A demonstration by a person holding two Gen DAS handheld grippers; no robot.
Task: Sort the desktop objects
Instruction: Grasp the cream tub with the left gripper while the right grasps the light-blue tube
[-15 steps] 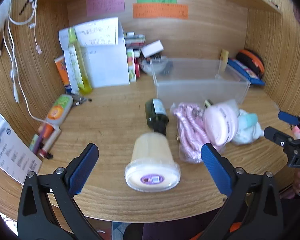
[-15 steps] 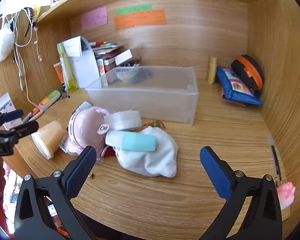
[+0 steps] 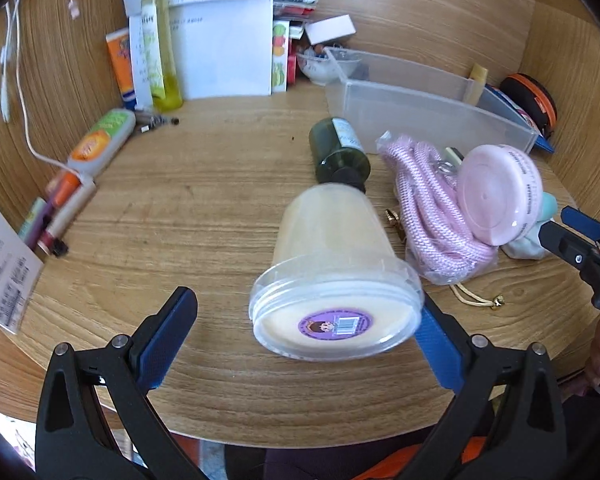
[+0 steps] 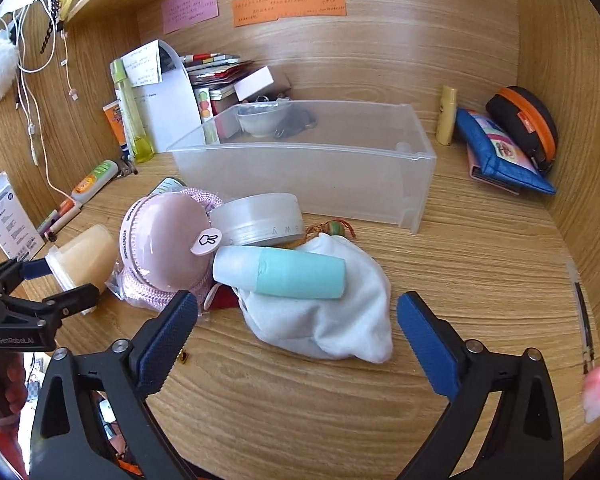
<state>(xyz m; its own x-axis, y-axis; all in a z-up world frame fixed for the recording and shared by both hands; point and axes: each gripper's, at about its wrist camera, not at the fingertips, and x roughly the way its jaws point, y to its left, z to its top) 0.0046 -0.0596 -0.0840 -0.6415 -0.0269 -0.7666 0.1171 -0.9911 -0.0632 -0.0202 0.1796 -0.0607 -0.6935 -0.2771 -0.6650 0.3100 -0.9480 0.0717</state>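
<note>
A: Which gripper is nearer the cream tub?

B: The left gripper (image 3: 306, 344). The lidded cream tub (image 3: 332, 276) lies on its side on the table (image 3: 204, 208), right between the spread blue pads, lid end toward the camera. The right-hand pad looks to be touching or just behind the lid's rim, I cannot tell which; the left-hand pad stands well clear, so nothing is clamped.

A: And its long axis?

B: It runs away from the gripper, base toward the dark green bottle (image 3: 338, 154), which lies just beyond it, about touching. I judge the jaws would close across the tub's width, near the lid.

A: The right gripper?

B: The right gripper (image 4: 296, 326) is released too, jaws wide, holding nothing. It hangs over the white cloth pouch (image 4: 332, 320) with the teal-and-white bottle (image 4: 280, 270) lying crosswise on top. The pink round case (image 4: 164, 240) and a frosted round jar (image 4: 260, 220) sit just to the left of that.

A: Containers?

B: The clear plastic bin (image 4: 312, 176) stands behind the pile, near the back wall. It looks empty; the small bowl seen through its wall appears to sit behind it, though I cannot be sure
</note>
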